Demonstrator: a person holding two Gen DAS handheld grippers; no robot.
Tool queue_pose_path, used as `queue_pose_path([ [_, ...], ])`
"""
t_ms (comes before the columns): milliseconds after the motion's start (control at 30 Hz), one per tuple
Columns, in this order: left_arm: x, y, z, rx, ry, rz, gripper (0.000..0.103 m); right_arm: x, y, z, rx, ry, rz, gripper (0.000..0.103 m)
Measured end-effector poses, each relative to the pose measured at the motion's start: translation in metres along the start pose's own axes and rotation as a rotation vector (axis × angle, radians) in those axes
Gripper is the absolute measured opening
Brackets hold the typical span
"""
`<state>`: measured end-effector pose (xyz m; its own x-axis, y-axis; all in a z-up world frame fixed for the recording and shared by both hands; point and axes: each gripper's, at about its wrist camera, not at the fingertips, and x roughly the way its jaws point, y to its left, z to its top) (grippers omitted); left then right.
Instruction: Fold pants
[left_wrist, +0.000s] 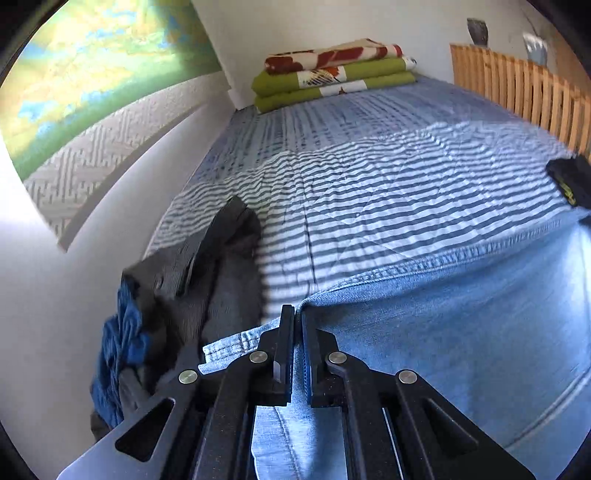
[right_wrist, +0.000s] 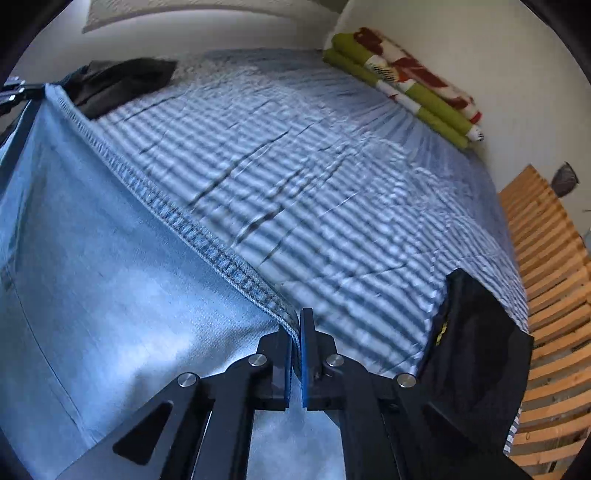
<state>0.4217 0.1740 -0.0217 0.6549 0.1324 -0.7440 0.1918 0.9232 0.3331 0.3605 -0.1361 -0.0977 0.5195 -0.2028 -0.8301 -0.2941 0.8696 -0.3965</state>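
Light-blue denim pants (left_wrist: 461, 325) — stitched hem pulled taut — pinched by both grippers' closed fingers (left_wrist: 286, 332).

Daylight in stripes, with some motion blur

You see bright daylight fall in thin bands across the striped bedcover (left_wrist: 388, 192), while its far end near the folded blankets (left_wrist: 332, 70) stays in shade. The fisheye lens bends the walls and leaves black corners. In the right wrist view, the bedcover (right_wrist: 332, 184) and the wooden slats (right_wrist: 546, 295) look smeared.
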Motion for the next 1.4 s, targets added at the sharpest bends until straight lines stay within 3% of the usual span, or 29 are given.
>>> queue_pose_path([
  [67,0.032,-0.009,0.012,0.03,0.074,0.055,0.013,0.024,0.0,0.009,-0.017,0.064,0.0,0.009],
  [133,0.047,-0.012,0.018,0.008,0.1,0.096,0.016,0.039,-0.004,0.011,-0.002,0.126,0.03,0.038],
  [233,0.044,-0.004,0.019,-0.075,0.082,0.05,0.016,0.02,-0.026,0.003,0.086,0.064,0.091,0.04],
  [300,0.035,-0.001,0.018,-0.074,0.074,0.062,0.016,-0.005,-0.049,-0.01,0.152,0.025,0.144,0.04],
  [467,-0.009,-0.016,0.007,-0.081,0.029,-0.03,0.018,-0.062,-0.11,-0.062,0.27,-0.023,0.09,0.04],
  [600,-0.049,-0.079,0.002,-0.004,0.007,-0.176,0.021,-0.093,-0.167,-0.14,0.369,0.005,0.009,0.04],
  [800,-0.095,-0.234,-0.015,0.207,0.017,-0.435,0.021,-0.101,-0.264,-0.265,0.605,0.14,-0.114,0.04],
  [933,-0.116,-0.331,-0.031,0.313,0.082,-0.617,0.021,-0.084,-0.301,-0.319,0.697,0.225,-0.096,0.041],
  [1067,-0.123,-0.407,-0.043,0.366,0.178,-0.75,0.021,-0.059,-0.31,-0.336,0.713,0.258,-0.055,0.044],
  [1133,-0.125,-0.437,-0.046,0.39,0.204,-0.79,0.027,-0.043,-0.311,-0.336,0.703,0.267,-0.059,0.05],
  [1200,-0.127,-0.461,-0.048,0.398,0.209,-0.808,0.04,-0.031,-0.311,-0.335,0.676,0.279,-0.085,0.051],
  [1300,-0.116,-0.478,-0.045,0.366,0.234,-0.829,0.045,-0.016,-0.308,-0.327,0.643,0.277,-0.109,0.052],
  [1400,-0.095,-0.486,-0.037,0.261,0.289,-0.861,0.048,-0.002,-0.306,-0.319,0.596,0.282,-0.148,0.061],
])
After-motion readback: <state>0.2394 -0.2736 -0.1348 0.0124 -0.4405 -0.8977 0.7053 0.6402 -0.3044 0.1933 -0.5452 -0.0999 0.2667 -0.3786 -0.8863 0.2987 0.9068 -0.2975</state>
